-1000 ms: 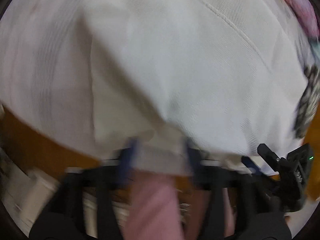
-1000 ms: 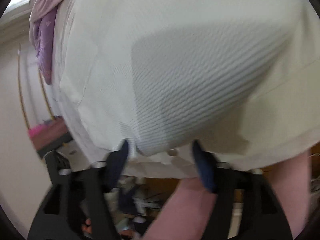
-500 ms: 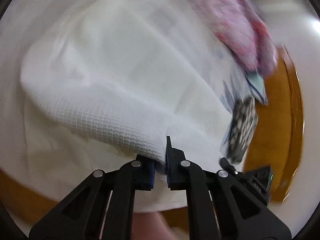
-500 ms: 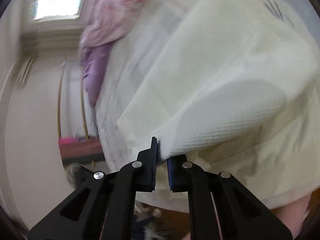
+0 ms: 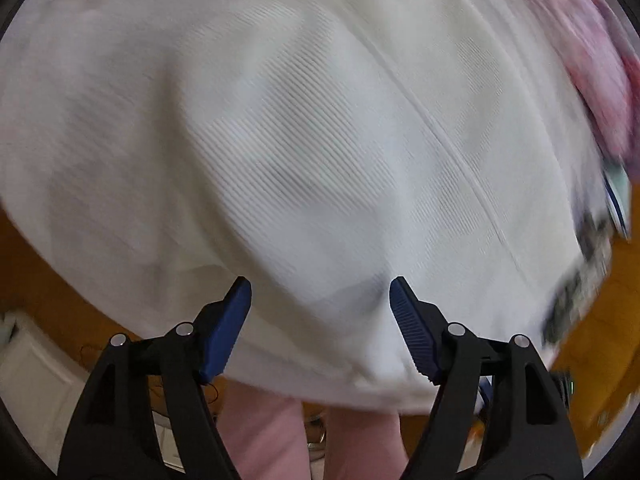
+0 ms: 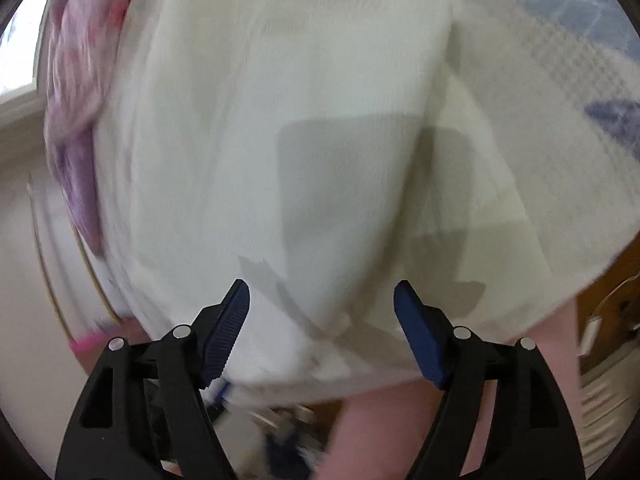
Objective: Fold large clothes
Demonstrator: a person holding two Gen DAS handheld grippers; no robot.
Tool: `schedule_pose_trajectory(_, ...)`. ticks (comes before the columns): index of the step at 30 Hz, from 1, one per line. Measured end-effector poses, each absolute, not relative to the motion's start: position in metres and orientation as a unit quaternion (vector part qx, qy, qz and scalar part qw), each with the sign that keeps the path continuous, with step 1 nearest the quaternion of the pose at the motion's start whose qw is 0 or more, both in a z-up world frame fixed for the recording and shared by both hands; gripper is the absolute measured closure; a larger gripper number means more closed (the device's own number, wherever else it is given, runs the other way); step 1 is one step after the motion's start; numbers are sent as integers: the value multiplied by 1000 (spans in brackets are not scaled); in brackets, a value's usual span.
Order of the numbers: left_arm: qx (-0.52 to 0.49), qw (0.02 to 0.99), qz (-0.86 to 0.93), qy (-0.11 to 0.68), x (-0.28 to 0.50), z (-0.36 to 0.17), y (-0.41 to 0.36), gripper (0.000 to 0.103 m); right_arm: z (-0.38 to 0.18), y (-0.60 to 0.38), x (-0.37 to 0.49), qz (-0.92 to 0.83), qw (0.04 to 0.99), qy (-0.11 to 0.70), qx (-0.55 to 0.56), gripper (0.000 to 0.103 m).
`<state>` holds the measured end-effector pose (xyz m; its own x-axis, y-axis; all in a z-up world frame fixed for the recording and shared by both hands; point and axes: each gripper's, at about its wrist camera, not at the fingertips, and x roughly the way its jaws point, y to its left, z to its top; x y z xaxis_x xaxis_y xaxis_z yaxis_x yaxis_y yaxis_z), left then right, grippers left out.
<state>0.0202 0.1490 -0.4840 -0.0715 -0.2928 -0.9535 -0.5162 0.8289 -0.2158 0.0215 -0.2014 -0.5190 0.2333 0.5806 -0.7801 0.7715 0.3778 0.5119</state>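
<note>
The left gripper [image 5: 320, 300] has black plastic arms with cut-out slots, round silver screws at the joints, and ribbed dark blue pads [image 5: 412, 328] on its fingers. The right gripper [image 6: 322, 304] is built alike: black frame, silver screws, ribbed blue pads [image 6: 224, 328]. Below them the person wears pale pink trousers [image 5: 272, 436].

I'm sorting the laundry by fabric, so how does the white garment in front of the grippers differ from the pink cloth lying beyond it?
The white garment is plain with a fine ribbed weave and one long seam; the pink cloth is mottled pink and purple. The white garment fills most of both views, while the pink cloth shows only at the edge. Both lie on the same surface and are blurred.
</note>
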Motion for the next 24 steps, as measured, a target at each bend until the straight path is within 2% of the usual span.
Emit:
schedule_pose_trajectory(1,-282,616,113,727,24,-489,159,41,-521,-203,34,-86,564,609,551,32)
schedule_pose_trajectory(2,-295,612,133,722,28,-495,173,56,-520,-204,44,-78,574,606,545,39)
schedule_pose_trajectory(3,-304,605,139,723,30,-499,181,78,-518,-202,51,-71,579,611,535,70)
schedule_pose_trajectory(4,-318,600,133,722,30,-498,185,91,-513,-198,55,-66,580,625,518,89)
schedule_pose_trajectory(5,-321,606,127,717,28,-492,186,91,-505,-200,56,-66,587,629,505,99)
schedule_pose_trajectory(8,-324,624,99,704,6,-469,188,91,-495,-203,41,-74,601,633,483,99)
schedule_pose_trajectory(9,-325,621,99,706,-5,-467,189,98,-500,-205,27,-79,597,631,489,99)
schedule_pose_trajectory(14,-316,584,130,736,-41,-490,214,100,-531,-218,-11,-115,571,654,483,98)
schedule_pose_trajectory(16,-275,569,151,760,-41,-504,217,100,-541,-213,-8,-116,569,667,466,98)
schedule_pose_trajectory(17,-254,561,154,772,-41,-509,216,100,-541,-212,-2,-117,569,671,461,95)
schedule_pose_trajectory(18,-235,552,150,786,-40,-511,216,99,-540,-211,3,-124,564,681,450,82)
schedule_pose_trajectory(20,-232,557,123,788,-41,-503,218,98,-532,-209,13,-128,551,698,438,68)
schedule_pose_trajectory(21,-228,565,113,785,-41,-493,218,88,-524,-208,16,-113,554,696,442,60)
schedule_pose_trajectory(22,-213,573,109,784,-39,-484,217,71,-518,-209,16,-105,558,696,441,53)
schedule_pose_trajectory(23,-196,582,107,782,-37,-475,215,65,-507,-210,18,-109,562,702,423,32)
schedule_pose_trajectory(24,-185,591,104,779,-33,-470,214,64,-498,-212,20,-122,569,708,399,19)
